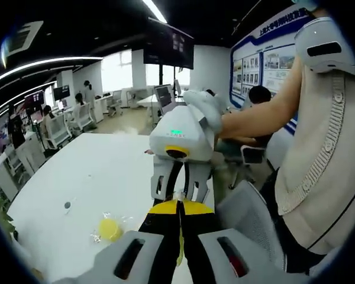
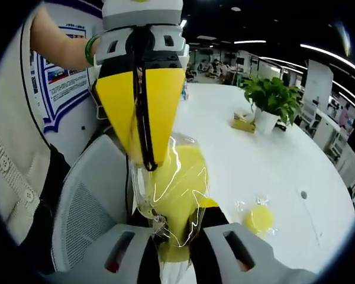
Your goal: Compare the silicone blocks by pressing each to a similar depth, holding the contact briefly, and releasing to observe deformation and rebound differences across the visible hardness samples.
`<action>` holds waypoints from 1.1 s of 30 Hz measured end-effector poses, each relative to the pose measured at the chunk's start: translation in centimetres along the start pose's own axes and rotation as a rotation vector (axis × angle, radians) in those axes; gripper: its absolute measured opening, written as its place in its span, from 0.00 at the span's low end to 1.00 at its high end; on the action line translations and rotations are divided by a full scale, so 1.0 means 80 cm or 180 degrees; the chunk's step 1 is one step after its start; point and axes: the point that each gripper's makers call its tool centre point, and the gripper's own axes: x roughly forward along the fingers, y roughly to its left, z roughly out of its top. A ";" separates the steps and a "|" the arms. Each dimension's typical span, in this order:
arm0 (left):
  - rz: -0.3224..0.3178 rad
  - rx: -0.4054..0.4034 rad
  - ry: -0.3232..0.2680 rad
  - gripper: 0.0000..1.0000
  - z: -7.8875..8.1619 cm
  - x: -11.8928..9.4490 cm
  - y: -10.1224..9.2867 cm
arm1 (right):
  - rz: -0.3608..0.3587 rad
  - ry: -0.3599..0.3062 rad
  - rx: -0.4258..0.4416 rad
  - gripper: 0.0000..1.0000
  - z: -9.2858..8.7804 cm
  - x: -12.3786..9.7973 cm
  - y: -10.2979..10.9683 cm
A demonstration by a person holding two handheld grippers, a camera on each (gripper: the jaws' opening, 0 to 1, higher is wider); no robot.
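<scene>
A yellow silicone block (image 2: 178, 177) in a clear plastic bag hangs in the air between my two grippers, above the table's near edge. My right gripper (image 2: 177, 228) is shut on its lower end. My left gripper (image 2: 146, 161), with yellow jaw tips, comes down from the top and is shut on the bag's upper edge. In the left gripper view my left gripper (image 1: 178, 205) is shut, with the bag (image 1: 180, 248) seen edge-on as a thin yellow strip, and the white right gripper (image 1: 178, 190) faces it closely. A second bagged yellow block (image 1: 109, 229) (image 2: 259, 218) lies on the table.
The white table (image 1: 94, 171) (image 2: 242, 160) stretches away; a potted plant (image 2: 272, 97) and a small yellow item (image 2: 244, 123) stand far off on it. A grey mesh chair (image 2: 83, 213) (image 1: 248, 216) and the person's torso (image 1: 325, 148) are close by. Office desks and people fill the background.
</scene>
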 end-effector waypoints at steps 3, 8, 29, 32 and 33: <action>0.0001 0.0002 0.0002 0.00 0.000 0.001 -0.001 | -0.0001 0.0018 0.0009 0.07 -0.002 -0.001 0.001; 0.0037 0.0022 0.0001 0.00 0.000 0.001 -0.001 | -0.0034 0.0034 0.0091 0.09 -0.003 -0.002 0.000; 0.0111 -0.0056 0.0008 0.00 -0.001 -0.003 -0.006 | 0.0160 0.0093 0.0210 0.18 -0.007 -0.001 0.013; 0.0116 -0.0054 0.0010 0.00 -0.001 -0.004 -0.007 | 0.0194 0.0094 0.0251 0.19 -0.007 -0.001 0.015; 0.0116 -0.0059 0.0008 0.00 -0.001 -0.004 -0.007 | 0.0196 0.0093 0.0243 0.19 -0.007 -0.001 0.015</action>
